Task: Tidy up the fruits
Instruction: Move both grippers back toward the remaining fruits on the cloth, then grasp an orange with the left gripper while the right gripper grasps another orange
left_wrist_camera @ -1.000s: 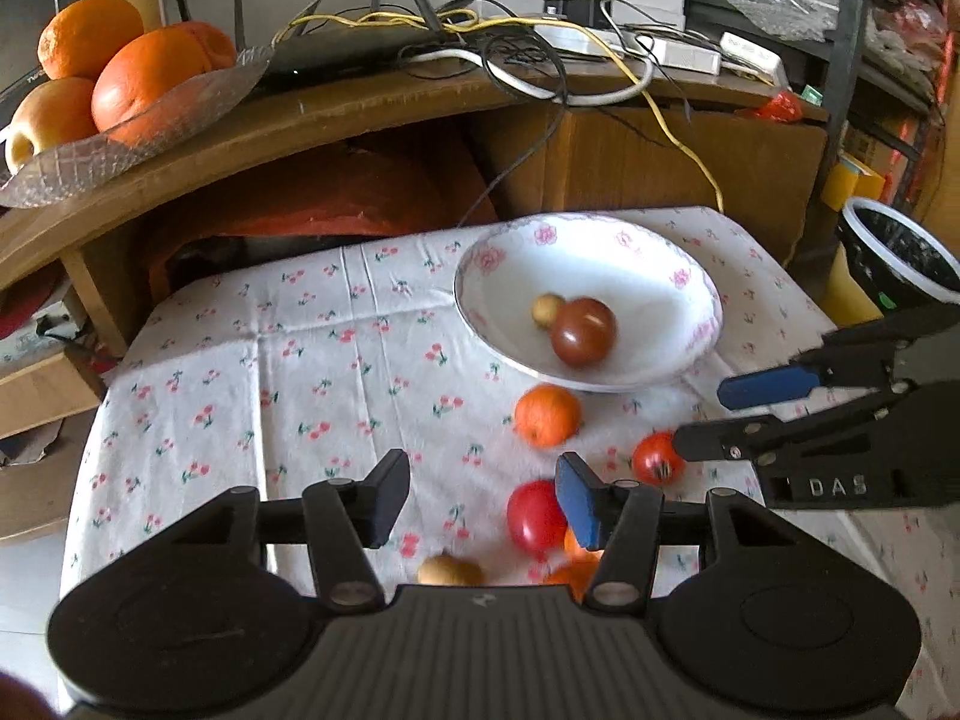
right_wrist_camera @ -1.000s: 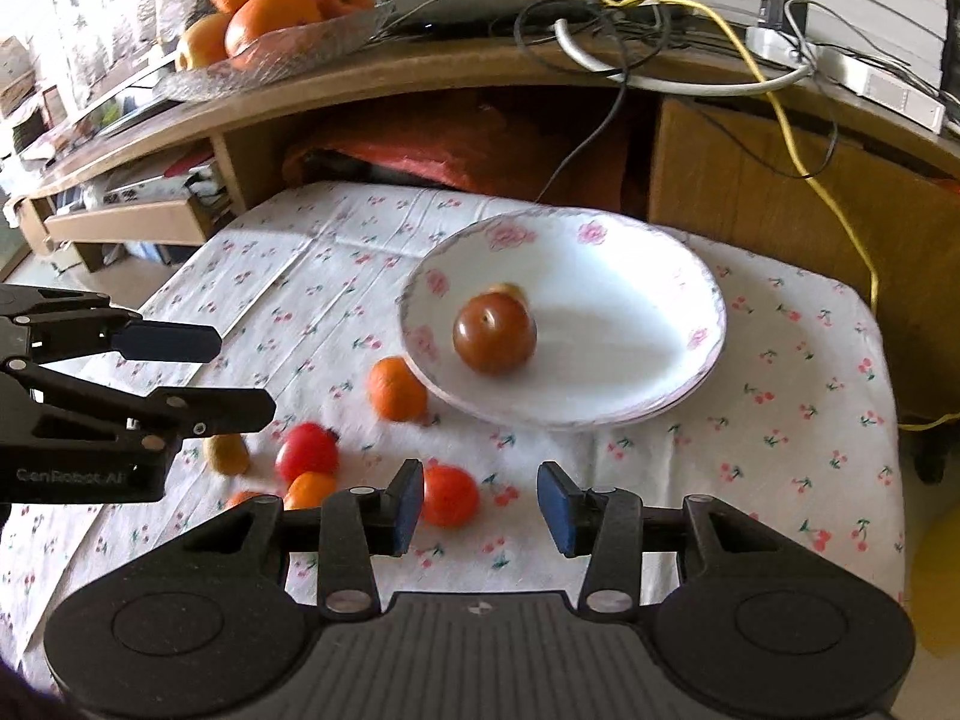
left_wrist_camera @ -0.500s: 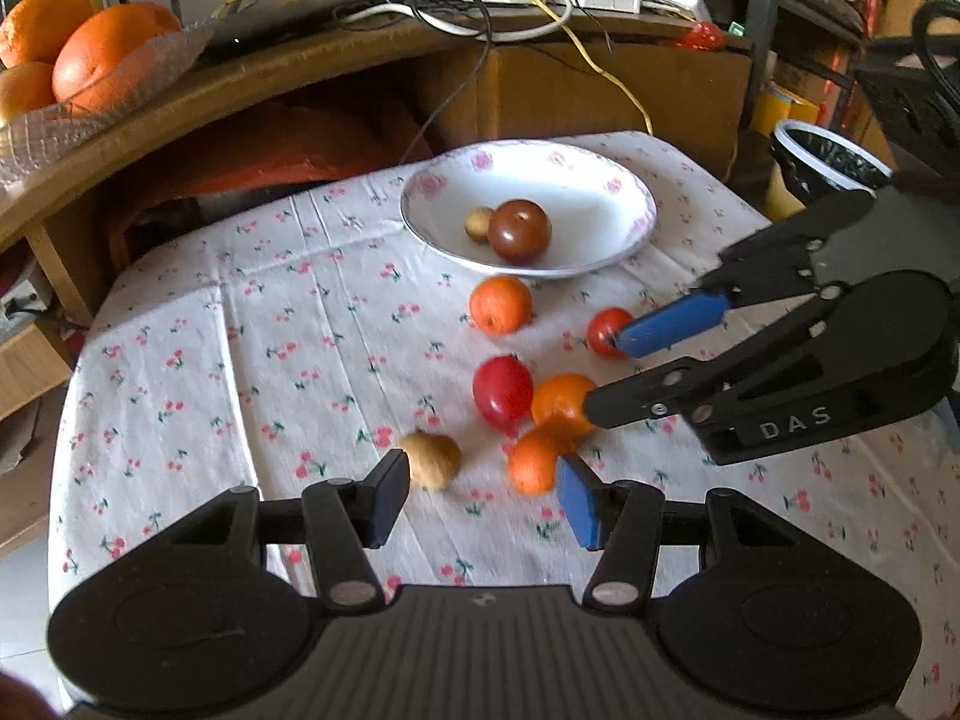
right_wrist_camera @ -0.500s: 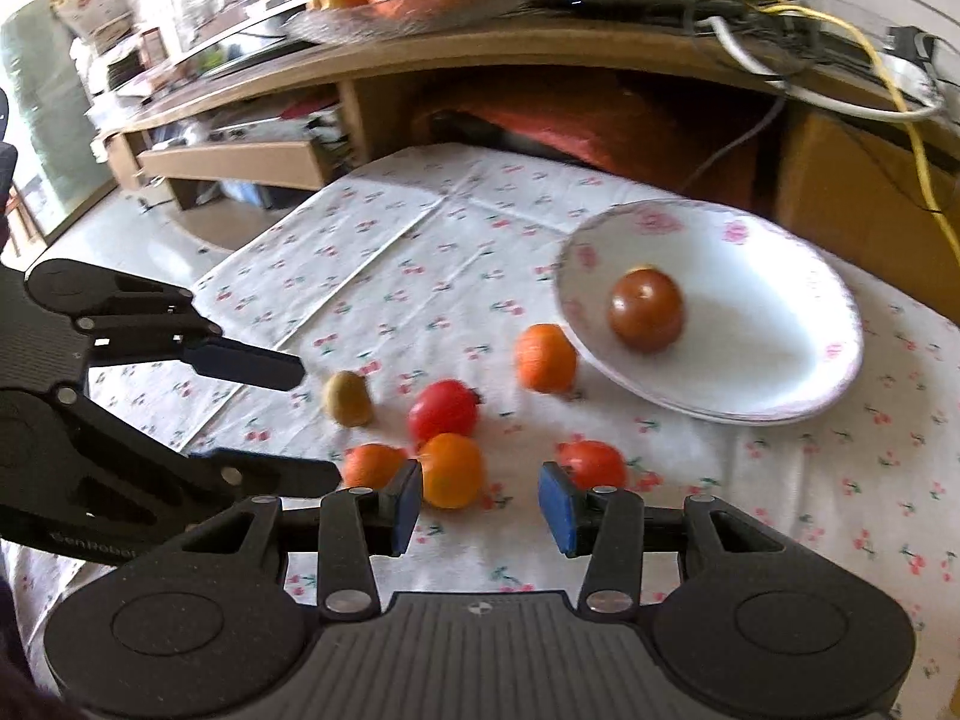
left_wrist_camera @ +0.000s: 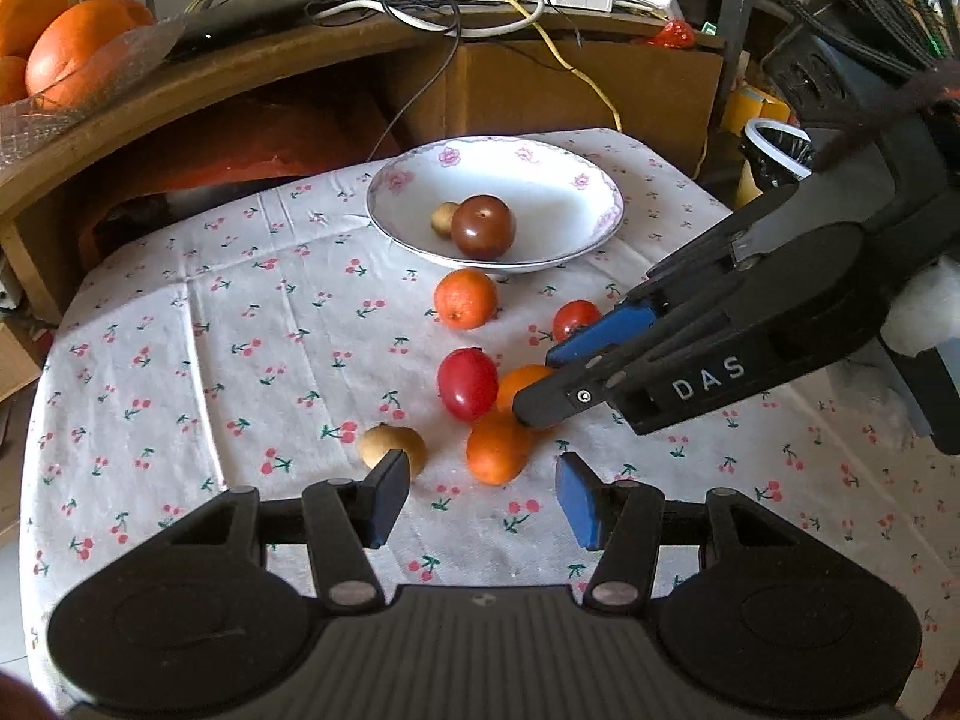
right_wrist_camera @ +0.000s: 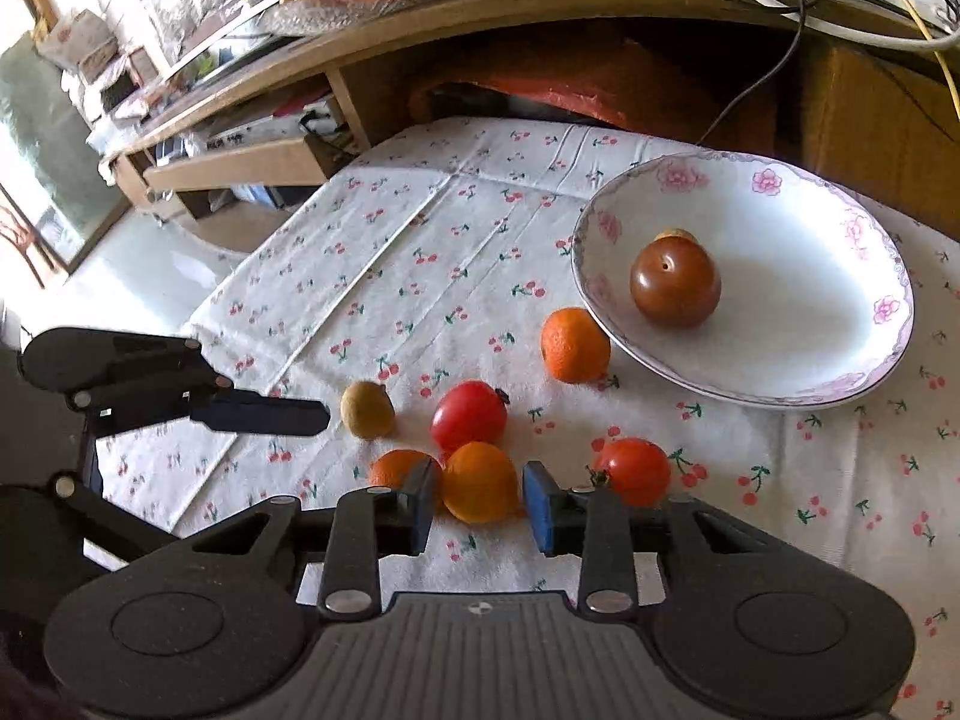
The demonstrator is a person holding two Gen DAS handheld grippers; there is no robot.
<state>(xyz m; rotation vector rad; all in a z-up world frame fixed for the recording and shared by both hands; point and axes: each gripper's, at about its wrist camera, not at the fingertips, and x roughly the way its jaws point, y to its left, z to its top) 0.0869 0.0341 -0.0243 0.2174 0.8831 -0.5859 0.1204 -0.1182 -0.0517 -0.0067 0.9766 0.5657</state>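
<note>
The right gripper (right_wrist_camera: 477, 504) is straddling an orange (right_wrist_camera: 480, 482), jaws apart, with another orange (right_wrist_camera: 399, 468) and a red tomato (right_wrist_camera: 469, 416) crowding its left side. A small tomato (right_wrist_camera: 635, 470) is sitting just right. The left gripper (left_wrist_camera: 480, 495) is hanging over bare cloth (left_wrist_camera: 240, 324); open cloth is lying left of the bowl (left_wrist_camera: 558, 180).

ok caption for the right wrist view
Right tool open around an orange on the cherry-print tablecloth, plate beyond.
</note>
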